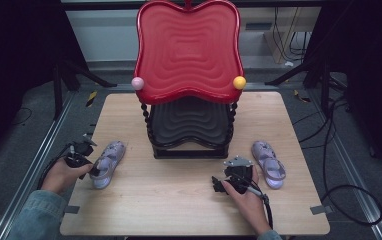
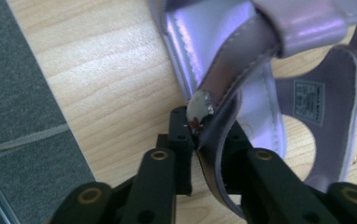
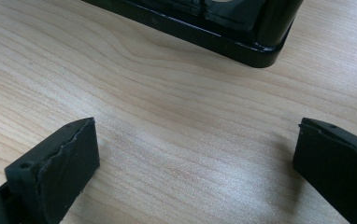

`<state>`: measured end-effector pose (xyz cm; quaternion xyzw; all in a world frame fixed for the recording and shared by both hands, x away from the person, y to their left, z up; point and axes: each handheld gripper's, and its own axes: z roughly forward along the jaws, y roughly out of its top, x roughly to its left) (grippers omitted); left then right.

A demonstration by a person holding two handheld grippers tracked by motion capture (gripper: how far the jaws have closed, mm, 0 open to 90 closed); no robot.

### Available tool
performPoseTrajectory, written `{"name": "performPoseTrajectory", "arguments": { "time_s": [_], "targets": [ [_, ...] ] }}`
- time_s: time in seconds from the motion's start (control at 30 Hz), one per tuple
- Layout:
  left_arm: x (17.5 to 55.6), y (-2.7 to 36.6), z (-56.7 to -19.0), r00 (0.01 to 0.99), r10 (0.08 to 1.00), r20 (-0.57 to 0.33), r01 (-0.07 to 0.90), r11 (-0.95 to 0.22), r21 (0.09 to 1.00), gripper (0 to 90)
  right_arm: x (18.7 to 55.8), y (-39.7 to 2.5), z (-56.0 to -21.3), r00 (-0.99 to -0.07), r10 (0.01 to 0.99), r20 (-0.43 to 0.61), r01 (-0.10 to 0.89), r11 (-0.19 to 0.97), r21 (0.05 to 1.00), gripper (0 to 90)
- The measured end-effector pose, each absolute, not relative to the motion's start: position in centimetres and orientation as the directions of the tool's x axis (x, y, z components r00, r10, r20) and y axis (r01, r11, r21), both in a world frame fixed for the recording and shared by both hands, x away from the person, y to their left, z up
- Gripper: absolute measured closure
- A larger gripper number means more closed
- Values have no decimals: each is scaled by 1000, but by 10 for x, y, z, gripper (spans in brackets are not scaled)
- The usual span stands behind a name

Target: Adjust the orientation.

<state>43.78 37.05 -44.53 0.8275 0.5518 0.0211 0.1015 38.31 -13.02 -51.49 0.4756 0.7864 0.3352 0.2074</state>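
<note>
A red and black tiered rack (image 1: 189, 75) stood at the back of the wooden table (image 1: 194, 210), a lilac sandal (image 1: 108, 163) on its left and another sandal (image 1: 269, 164) on its right. The left gripper (image 2: 197, 140) was clamped on the first sandal's heel strap (image 2: 223, 93) (the insole label (image 2: 309, 101) was too small to read), while the right gripper (image 3: 195, 163) rested with jaws wide over bare wood.

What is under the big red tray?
Under the red tray sits a black wavy tray, the lower shelf of the same stand, resting on the wooden table. Its back part is hidden by the red tray, so anything lying there cannot be seen.
</note>
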Motion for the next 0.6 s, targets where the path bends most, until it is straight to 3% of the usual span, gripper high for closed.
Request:
{"name": "performPoseTrajectory", "arguments": {
  "time_s": [0.33,0.6],
  "targets": [
    [413,358,-423,484,872,-78,854,-450,261,839,383,-130,-515,-463,886,-7,609,324,724,7],
    [389,291,-411,652,753,-90,735,-598,319,838,383,-130,-515,-463,886,-7,609,324,724,7]
  ]
}}
